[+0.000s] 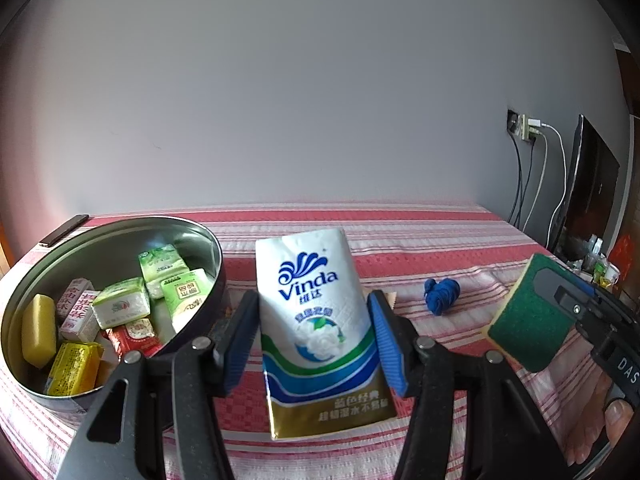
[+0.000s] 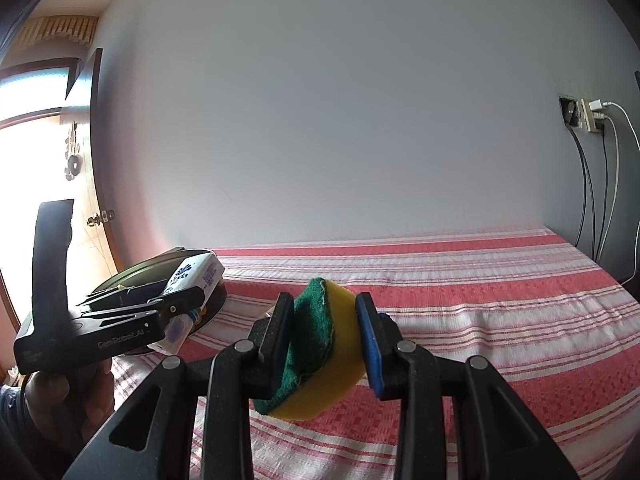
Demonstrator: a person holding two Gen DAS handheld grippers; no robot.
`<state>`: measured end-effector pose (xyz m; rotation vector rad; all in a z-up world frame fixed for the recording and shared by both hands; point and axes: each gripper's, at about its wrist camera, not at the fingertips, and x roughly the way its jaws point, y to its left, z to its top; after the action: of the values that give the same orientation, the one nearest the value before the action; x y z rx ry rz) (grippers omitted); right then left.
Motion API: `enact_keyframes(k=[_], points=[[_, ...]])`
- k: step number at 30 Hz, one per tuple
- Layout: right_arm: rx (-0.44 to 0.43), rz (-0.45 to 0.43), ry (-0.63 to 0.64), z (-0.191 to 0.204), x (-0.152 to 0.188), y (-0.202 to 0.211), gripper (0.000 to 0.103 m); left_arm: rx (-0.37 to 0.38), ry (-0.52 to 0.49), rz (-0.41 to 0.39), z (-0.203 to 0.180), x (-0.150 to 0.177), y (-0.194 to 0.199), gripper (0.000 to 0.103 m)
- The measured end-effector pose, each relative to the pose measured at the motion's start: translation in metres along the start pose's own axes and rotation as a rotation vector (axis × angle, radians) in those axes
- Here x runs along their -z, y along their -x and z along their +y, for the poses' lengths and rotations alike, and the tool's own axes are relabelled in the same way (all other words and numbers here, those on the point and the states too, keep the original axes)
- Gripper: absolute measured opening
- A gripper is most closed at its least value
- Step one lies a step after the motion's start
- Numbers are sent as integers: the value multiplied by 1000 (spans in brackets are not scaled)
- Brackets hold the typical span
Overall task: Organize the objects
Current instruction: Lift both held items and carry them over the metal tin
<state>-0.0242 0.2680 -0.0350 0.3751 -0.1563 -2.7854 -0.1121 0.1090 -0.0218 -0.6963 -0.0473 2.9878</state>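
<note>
Left wrist view: left claw [image 1: 312, 340] clamped on tissue pack [image 1: 316, 320], lifted beside metal tin [image 1: 200, 236] on striped bed [image 1: 440, 240] | right claw [image 2: 324, 344] clamped on sponge [image 2: 320, 344], above bed | advice: carry pack over tin rim, lower among packets, then release; sponge follows.

Plain grey-white wall [image 1: 304, 92] ahead of me, bare across most of its width. Below it, a surface under a red-and-white striped cloth [image 2: 460, 280]; bed or table, I can't tell which. Wall socket [image 2: 588, 114] at right with a white charger and cables [image 2: 600, 200] hanging down. Dark flat screen [image 1: 592, 184] leaning at far right. Bright window [image 2: 32, 92] and dark wooden door [image 2: 90, 128] at left, strong daylight.
</note>
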Motion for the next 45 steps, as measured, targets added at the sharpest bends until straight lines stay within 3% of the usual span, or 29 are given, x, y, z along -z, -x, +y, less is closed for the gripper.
enact_keyframes(k=[7, 12, 25, 34, 45], points=[[-53, -4, -35, 6, -6, -1, 34, 5, 4, 15, 5, 2, 3, 55], [-99, -2, 12, 32, -23, -4, 35, -6, 23, -10, 19, -4, 15, 55], [-233, 22, 73, 91, -62, -36, 35, -123, 66, -88, 71, -21, 44, 55], [-289, 76, 97, 129, -83, -73, 35, -190, 86, -65, 105, -23, 43, 55], [-358, 175, 52, 169, -88, -136, 35, -300, 145, -10, 172, -30, 36, 55]])
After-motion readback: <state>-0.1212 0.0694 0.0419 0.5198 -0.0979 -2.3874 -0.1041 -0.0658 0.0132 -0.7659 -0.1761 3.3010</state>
